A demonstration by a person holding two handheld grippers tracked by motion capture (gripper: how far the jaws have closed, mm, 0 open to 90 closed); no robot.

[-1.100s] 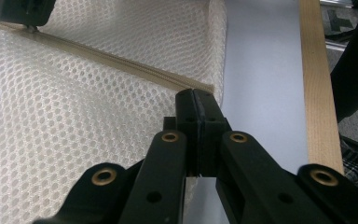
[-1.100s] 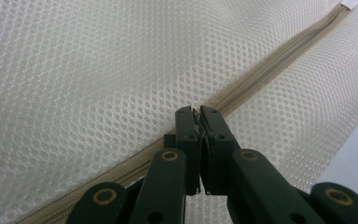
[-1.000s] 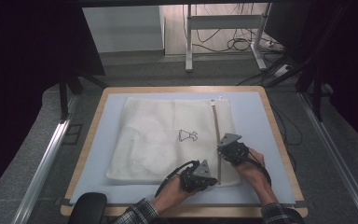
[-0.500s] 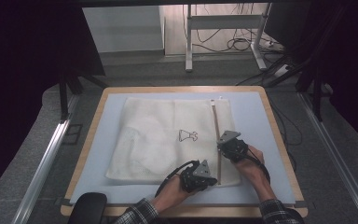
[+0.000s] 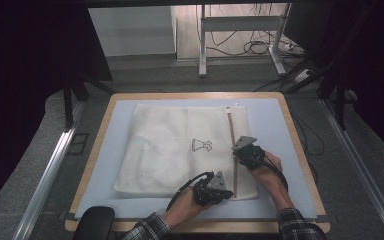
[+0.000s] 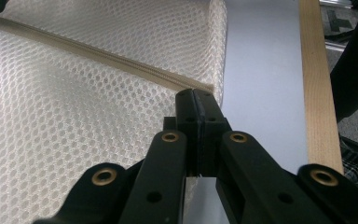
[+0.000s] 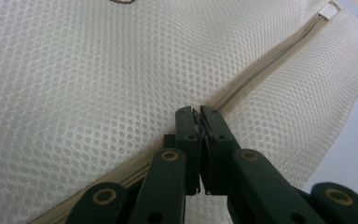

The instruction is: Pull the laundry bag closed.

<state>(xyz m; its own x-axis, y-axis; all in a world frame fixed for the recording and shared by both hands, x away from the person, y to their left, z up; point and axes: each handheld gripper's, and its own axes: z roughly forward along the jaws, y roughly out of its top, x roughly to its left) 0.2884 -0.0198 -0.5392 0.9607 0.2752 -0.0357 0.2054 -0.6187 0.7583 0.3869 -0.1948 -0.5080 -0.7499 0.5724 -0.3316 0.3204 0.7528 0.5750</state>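
White mesh laundry bag (image 5: pixel 180 150) is soft and floppy. Your left claw (image 6: pixel 196 95) pinches its corner; your right claw (image 7: pixel 196 113) pinches the zip pull.

The high view looked forward and down from above the tabletop (image 5: pixel 290 130). Each gripper view sat low and very close behind its own tongs, skimming the mesh bag (image 6: pixel 74 116); both shared the bag's zipper (image 7: pixel 261 77).

grey floor (image 5: pixel 180 75), white wall (image 5: pixel 130 30), floor cables (image 5: pixel 250 47)
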